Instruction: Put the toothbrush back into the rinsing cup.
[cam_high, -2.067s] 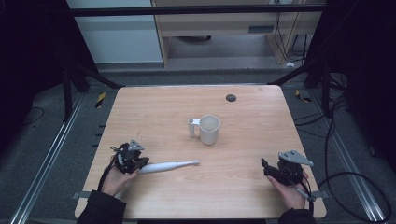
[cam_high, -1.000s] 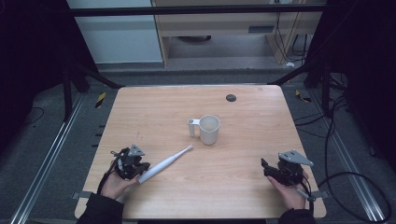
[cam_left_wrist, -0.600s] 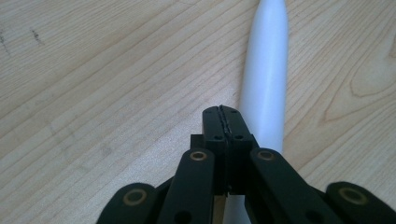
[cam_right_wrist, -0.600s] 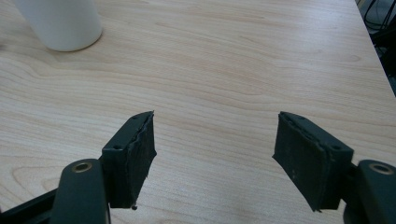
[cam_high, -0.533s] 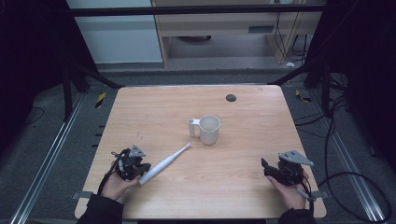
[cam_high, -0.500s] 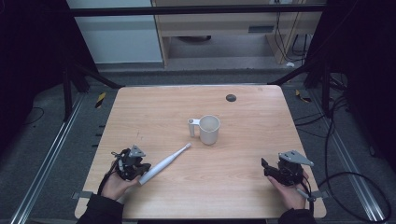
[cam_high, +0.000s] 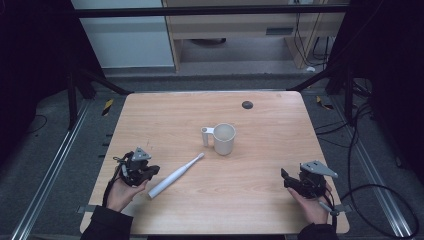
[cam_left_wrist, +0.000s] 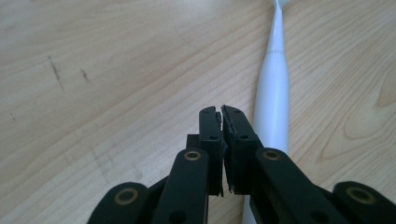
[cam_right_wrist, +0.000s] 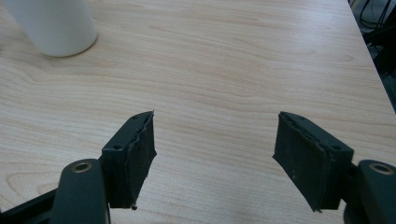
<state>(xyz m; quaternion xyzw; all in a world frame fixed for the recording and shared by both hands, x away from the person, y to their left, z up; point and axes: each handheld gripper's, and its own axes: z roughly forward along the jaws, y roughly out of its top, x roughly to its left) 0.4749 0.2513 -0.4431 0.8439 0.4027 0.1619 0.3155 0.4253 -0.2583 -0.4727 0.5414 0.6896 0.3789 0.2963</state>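
Note:
A white electric toothbrush (cam_high: 175, 176) lies slanted on the wooden table (cam_high: 260, 210), its head toward a white mug (cam_high: 224, 138) that stands upright mid-table. My left gripper (cam_high: 154, 171) rests at the handle end, just left of it. In the left gripper view the toothbrush (cam_left_wrist: 273, 102) runs alongside the right jaw, outside the grip. The left gripper (cam_left_wrist: 221, 113) has just been opening; its jaws stand a hair apart with nothing between them. My right gripper (cam_high: 284, 178) sits near the front right edge, open (cam_right_wrist: 215, 154) and empty, the mug (cam_right_wrist: 51, 23) far off.
A small dark round disc (cam_high: 247, 104) sits near the table's far edge. Bare wood lies between the mug and the right gripper. Dark frame bars and cables surround the table.
The toothbrush has swung from lying level to slanting up toward the mug, and the left gripper shifted slightly toward me. The right gripper kept still.

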